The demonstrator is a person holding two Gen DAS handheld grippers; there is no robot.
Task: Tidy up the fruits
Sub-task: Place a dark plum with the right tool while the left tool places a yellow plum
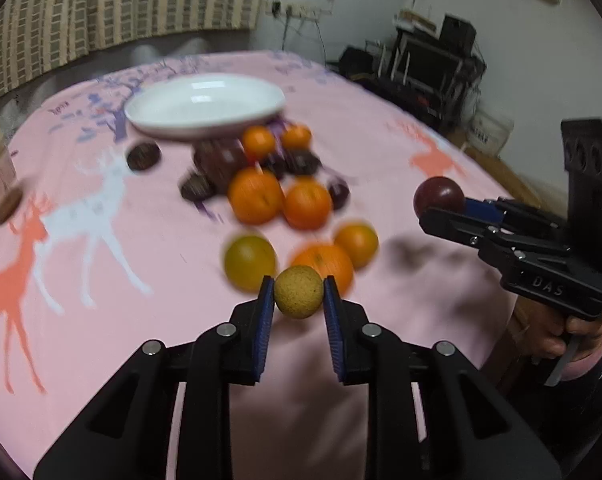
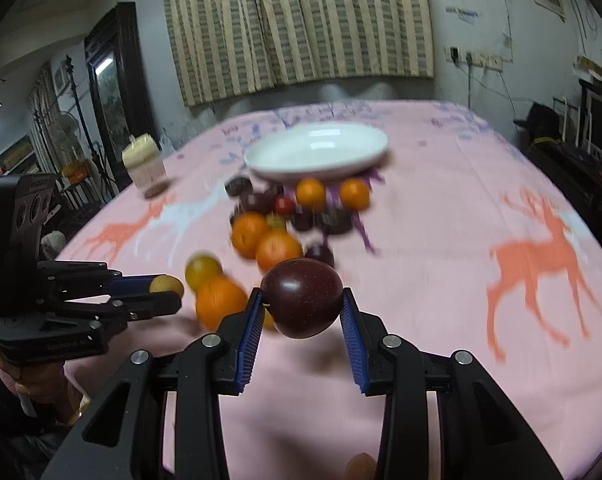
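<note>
The left tool pinches a small tan fruit above the pink desk. The right tool pinches a dark red plum. Beyond them lie loose oranges and an empty white plate.

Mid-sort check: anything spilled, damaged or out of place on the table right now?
Nothing stands out. The white plate sits upright and empty, the fruit pile lies loose on the pink cloth in front of it. The left tool holds a small tan fruit, the right tool a dark plum.
</note>
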